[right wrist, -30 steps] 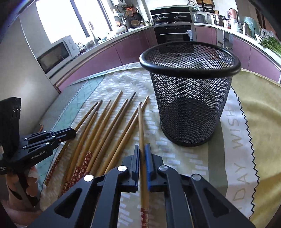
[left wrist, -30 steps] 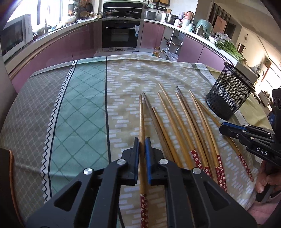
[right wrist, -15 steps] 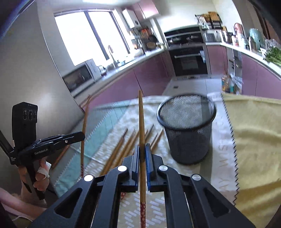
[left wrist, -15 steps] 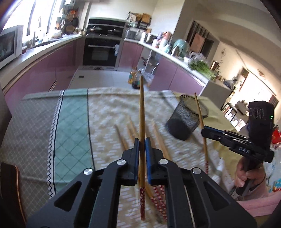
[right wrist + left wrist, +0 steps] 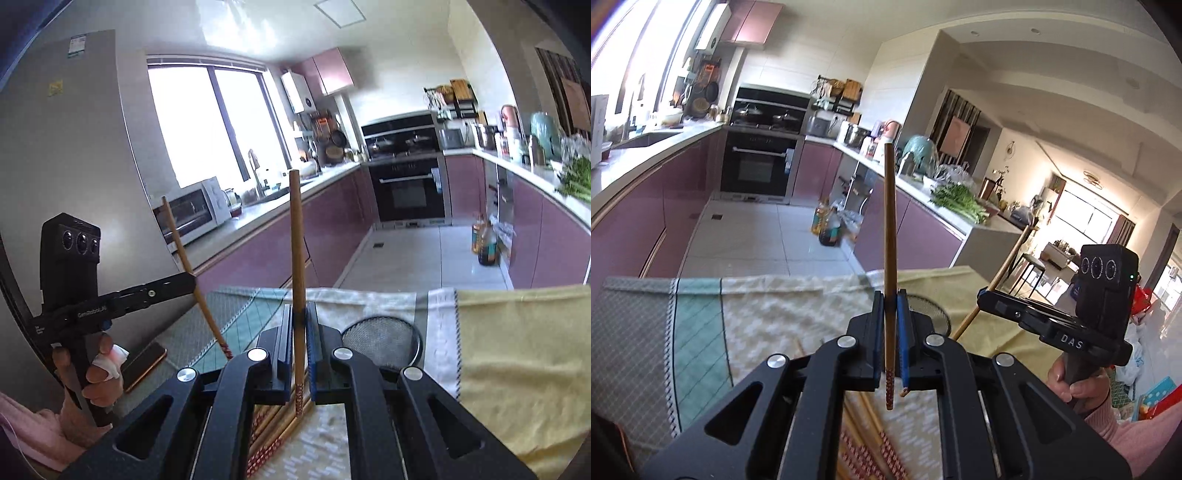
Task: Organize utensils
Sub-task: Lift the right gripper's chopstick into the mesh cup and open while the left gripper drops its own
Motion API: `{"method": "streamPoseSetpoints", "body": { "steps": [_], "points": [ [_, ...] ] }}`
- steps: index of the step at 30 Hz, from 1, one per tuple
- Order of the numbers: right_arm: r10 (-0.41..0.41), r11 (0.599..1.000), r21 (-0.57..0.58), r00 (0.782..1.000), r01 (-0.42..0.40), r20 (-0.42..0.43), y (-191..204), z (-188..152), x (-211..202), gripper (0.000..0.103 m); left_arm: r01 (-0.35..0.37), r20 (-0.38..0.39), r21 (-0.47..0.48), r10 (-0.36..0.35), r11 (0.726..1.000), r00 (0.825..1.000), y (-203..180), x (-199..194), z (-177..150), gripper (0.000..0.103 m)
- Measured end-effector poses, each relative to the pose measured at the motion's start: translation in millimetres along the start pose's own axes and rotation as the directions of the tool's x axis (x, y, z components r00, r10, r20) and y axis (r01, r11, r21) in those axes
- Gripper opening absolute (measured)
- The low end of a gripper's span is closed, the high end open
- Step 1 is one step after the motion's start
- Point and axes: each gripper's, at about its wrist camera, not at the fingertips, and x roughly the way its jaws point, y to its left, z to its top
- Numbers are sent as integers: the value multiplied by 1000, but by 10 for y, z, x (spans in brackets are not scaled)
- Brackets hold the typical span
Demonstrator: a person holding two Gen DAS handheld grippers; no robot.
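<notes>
My left gripper (image 5: 889, 308) is shut on a wooden chopstick (image 5: 889, 236) that stands nearly upright, its red patterned end hanging below the jaws. My right gripper (image 5: 298, 314) is shut the same way on a second chopstick (image 5: 296, 251). Each gripper shows in the other's view: the right gripper (image 5: 981, 295) with its slanted chopstick (image 5: 1008, 264), and the left gripper (image 5: 192, 278) with its own chopstick (image 5: 181, 243). The black mesh cup (image 5: 384, 339) stands on the table below, partly hidden by my fingers. Several more chopsticks (image 5: 866, 439) lie on the tablecloth.
A phone in an orange case (image 5: 144, 363) lies near the table's left edge. A yellow cloth (image 5: 517, 350) covers the table's right side. Beyond the table are the tiled floor, bottles on the floor (image 5: 827, 227), purple cabinets and an oven (image 5: 757, 173).
Both grippers lifted off the table, each carrying one chopstick, and tilted upward. The row of chopsticks and the mesh cup have dropped low in both views.
</notes>
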Motion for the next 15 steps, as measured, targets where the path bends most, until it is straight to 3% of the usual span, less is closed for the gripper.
{"method": "streamPoseSetpoints", "body": {
  "steps": [10,15],
  "points": [
    [-60,995,-76,991,70,120,-85,436,-274,6,42,79,62,-47,997,996,-396,381,513,7],
    [-107,990,-81,990,115,95,-245,498,-150,6,33,52,87,-37,996,998,-523,680,539,7]
  ]
}}
